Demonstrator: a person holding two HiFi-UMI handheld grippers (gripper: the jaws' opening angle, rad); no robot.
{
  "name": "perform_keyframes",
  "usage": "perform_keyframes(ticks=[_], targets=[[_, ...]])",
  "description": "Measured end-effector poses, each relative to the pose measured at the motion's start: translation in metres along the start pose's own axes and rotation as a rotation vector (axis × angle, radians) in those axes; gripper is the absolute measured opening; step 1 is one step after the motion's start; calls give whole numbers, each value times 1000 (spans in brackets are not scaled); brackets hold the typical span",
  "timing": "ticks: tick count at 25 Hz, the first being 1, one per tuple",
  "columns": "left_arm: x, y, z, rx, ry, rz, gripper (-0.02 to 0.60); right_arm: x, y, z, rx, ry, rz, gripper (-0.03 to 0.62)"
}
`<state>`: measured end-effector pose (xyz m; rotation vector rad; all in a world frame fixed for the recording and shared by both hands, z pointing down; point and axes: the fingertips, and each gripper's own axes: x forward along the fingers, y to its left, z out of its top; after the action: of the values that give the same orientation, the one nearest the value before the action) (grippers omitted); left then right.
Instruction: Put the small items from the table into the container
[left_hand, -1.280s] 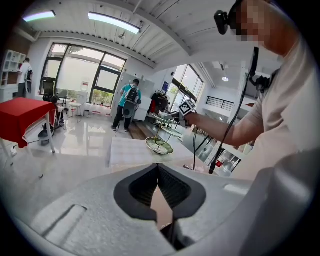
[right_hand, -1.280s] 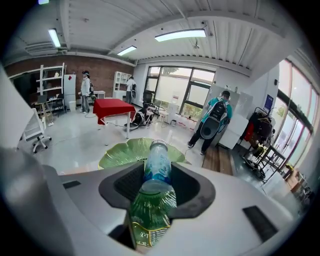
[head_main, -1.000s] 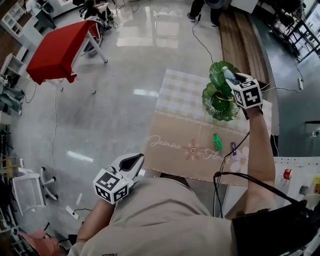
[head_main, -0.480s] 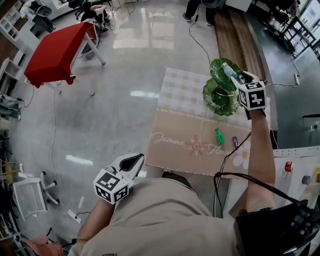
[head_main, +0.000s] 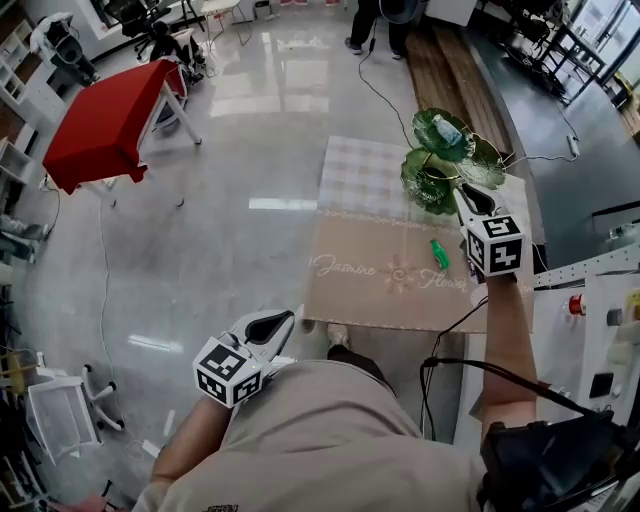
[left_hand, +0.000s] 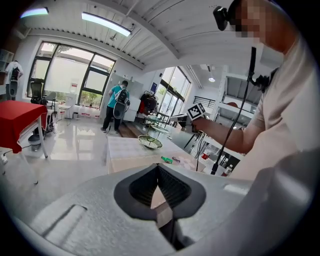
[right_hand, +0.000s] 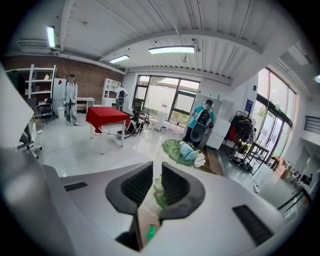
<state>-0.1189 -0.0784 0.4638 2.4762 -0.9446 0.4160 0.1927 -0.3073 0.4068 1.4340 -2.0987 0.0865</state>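
A green tiered dish stand (head_main: 432, 178) rises at the far end of the cloth-covered table (head_main: 365, 270). Its upper plate (head_main: 445, 133) carries a pale blue item (head_main: 447, 129), also seen in the right gripper view (right_hand: 189, 150). A small green item (head_main: 438, 253) lies on the cloth, with a small dark item (left_hand: 176, 160) beside it. My right gripper (head_main: 468, 200) hovers near the stand's lower plate, above the green item (right_hand: 151, 232). Its jaws are closing with a narrow gap and nothing between them. My left gripper (head_main: 277, 322) hangs shut and empty off the table's near left corner.
A red-covered table (head_main: 105, 125) stands on the glossy floor at the far left. A person (head_main: 365, 20) stands beyond the table. At the right edge is a white bench with a red button (head_main: 575, 303). A cable (head_main: 440, 345) trails off the table's near edge.
My right gripper pulled back from the upper plate toward me, leaving the pale blue item on it. The left gripper shifted only slightly.
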Motion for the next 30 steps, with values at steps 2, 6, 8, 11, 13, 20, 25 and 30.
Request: perform_keyframes(ticks=[2,6,8,11,13,20,25,30], targets=[[-10,-4,-7,9,5,-15,8,-21,35,-14,19,-8,21,46],[-30,-12,-21,23,22,-48,8,-62,108,-44,81,-3,62,31],[-39,-18,-29,27,29,-70,8,-81,146,-58,124,-2,95,29],[-50,-27,-39,39,31,-109,8,-111,201,-77,163,4,133,29],[-56,-34,-47,45,33,-135,8,-130,232,-88,171,6,148,28],[-80,-56,-76,76,46,-198,8,-189,323,-114,177,-2,194,26],[-92,-67,-86,89,36,-222,8,-215,362,-125,175,0,215,26],[-105,-75,-95,105,31,-230,8,-227,379,-126,159,-4,218,26]])
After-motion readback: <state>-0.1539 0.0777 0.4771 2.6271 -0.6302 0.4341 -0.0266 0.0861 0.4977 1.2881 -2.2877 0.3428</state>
